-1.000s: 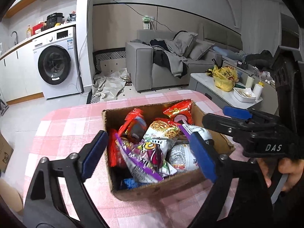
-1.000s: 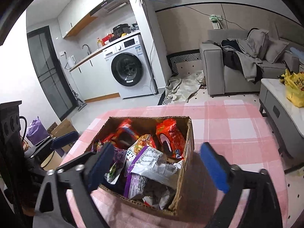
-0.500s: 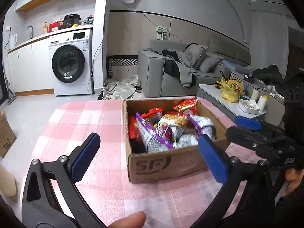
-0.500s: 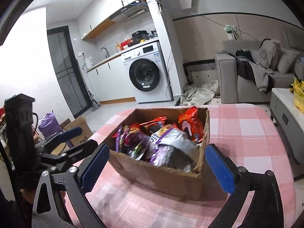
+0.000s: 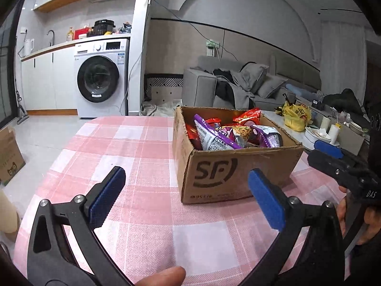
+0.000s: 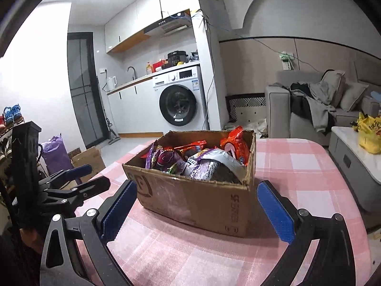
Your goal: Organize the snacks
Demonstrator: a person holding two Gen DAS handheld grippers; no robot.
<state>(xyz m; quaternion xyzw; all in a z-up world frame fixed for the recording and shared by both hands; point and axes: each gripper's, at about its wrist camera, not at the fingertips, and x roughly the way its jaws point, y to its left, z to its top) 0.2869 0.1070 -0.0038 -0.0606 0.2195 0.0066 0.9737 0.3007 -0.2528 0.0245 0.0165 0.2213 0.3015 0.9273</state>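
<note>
Both tools released, empty: left tool (image 5: 187, 190) and right tool (image 6: 197, 207) hover over worktop (image 5: 133, 147), snack box (image 5: 238, 166) just ahead.

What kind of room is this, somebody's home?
Most likely a small open-plan flat: a washing machine under a kitchen counter, a grey sofa strewn with clothes, and a pink checked tablecloth bearing a cardboard box of snack packets.
</note>
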